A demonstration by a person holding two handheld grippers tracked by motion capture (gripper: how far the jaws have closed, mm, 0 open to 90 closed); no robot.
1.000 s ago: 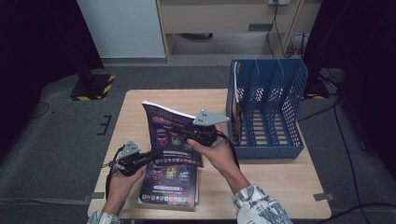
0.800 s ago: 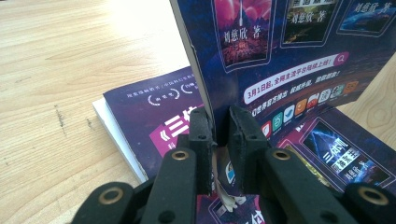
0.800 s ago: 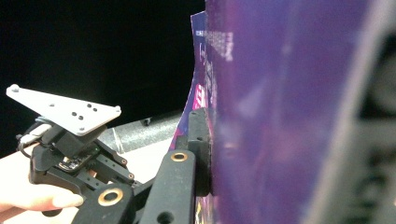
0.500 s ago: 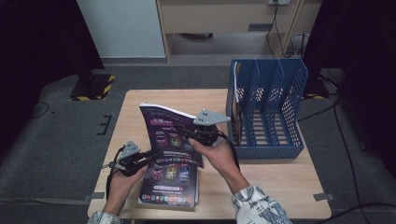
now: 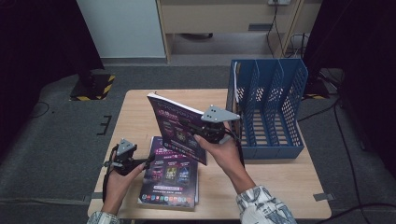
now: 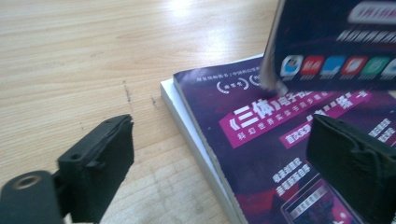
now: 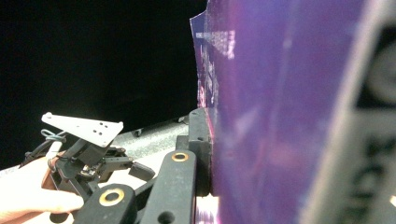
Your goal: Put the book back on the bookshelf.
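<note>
The right claw (image 5: 198, 133) pinches the lifted book (image 5: 175, 130) by one edge; it could slip out. The left claw (image 5: 148, 160) has just been opening and holds nothing.

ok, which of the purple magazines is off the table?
The raised magazine, tilted up and clamped in the right gripper. The other magazine lies flat on the stack by the left gripper, whose jaws have just opened.

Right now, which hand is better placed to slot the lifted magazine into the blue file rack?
Right. The right gripper is shut on the lifted magazine beside the rack; the left gripper has just been opening, nothing between its jaws.
</note>
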